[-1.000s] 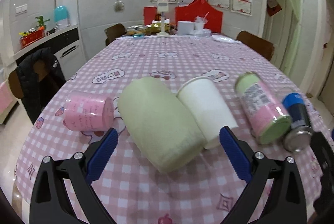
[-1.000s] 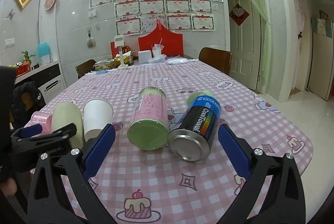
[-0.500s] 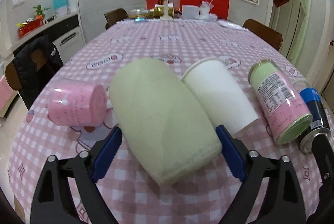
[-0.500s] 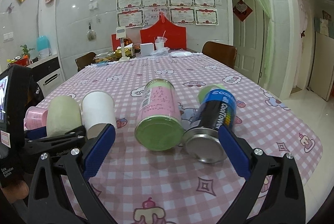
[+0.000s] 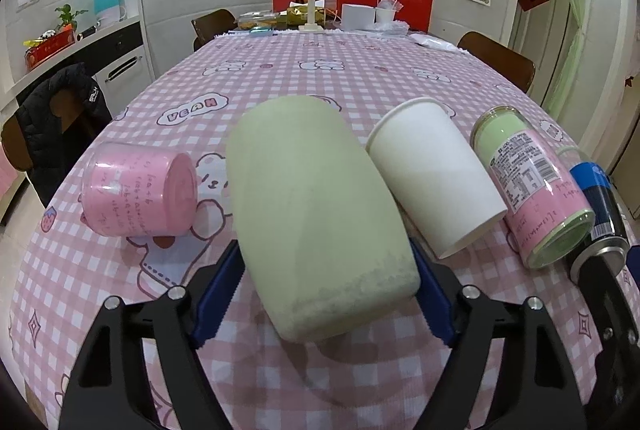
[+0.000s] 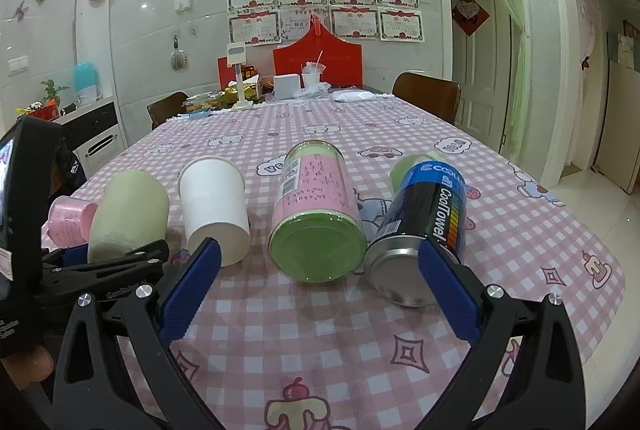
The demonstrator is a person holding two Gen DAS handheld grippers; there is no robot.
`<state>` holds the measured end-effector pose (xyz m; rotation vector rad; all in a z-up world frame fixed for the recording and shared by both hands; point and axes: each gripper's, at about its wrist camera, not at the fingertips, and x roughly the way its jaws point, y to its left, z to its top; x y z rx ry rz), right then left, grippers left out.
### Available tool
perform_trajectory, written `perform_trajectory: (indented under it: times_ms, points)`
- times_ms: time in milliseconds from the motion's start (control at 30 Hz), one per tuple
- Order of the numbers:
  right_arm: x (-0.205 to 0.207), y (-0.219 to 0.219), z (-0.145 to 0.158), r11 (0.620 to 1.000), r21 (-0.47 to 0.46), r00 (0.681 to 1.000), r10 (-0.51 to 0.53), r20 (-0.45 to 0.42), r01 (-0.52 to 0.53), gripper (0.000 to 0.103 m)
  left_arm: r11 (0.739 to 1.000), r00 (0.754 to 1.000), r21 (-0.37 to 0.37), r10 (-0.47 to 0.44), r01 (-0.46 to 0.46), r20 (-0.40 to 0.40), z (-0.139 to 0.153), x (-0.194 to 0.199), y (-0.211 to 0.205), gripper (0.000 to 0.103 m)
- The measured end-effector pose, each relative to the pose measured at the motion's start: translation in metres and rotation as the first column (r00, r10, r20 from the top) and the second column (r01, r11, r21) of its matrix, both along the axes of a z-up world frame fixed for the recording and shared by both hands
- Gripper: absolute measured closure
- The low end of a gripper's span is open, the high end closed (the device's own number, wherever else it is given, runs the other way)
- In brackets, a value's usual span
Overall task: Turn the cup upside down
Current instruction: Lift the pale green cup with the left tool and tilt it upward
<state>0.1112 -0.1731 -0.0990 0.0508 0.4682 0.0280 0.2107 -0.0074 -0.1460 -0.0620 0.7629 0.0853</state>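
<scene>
A pale green cup (image 5: pixel 316 205) lies on its side on the pink checked tablecloth, base end toward me. My left gripper (image 5: pixel 326 294) has its blue pads against both sides of the cup's near end, shut on it. The same cup shows in the right wrist view (image 6: pixel 128 213) with the left gripper (image 6: pixel 108 262) at its base. My right gripper (image 6: pixel 316 290) is open and empty, low over the table in front of a pink and green canister (image 6: pixel 316 222) and a black can (image 6: pixel 420 230).
A pink cup (image 5: pixel 140 189) lies left of the green cup. A white paper cup (image 5: pixel 432 173), the canister (image 5: pixel 528 189) and the can (image 5: pixel 600 213) lie to its right. Boxes and dishes (image 5: pixel 352 17) stand at the table's far end, with chairs (image 5: pixel 500 57) around.
My left gripper has moved forward around the green cup and closed its pads onto it. My right gripper has edged closer to the canister and can, still open.
</scene>
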Motion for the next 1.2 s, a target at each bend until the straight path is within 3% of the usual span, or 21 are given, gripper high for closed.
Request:
perform_trajectory:
  times_ms: [600, 1200]
  points:
    - [-0.009, -0.003, 0.0, 1.0, 0.019, 1.0, 0.016, -0.022, -0.016, 0.008, 0.992, 0.992, 0.018, -0.123, 0.122, 0.01, -0.001, -0.044, -0.008, 0.03]
    - [-0.037, 0.01, -0.003, 0.996, 0.071, 0.994, 0.067, -0.088, -0.061, 0.008, 0.962, 0.962, 0.012, -0.272, 0.272, 0.007, 0.0, -0.09, -0.008, 0.03]
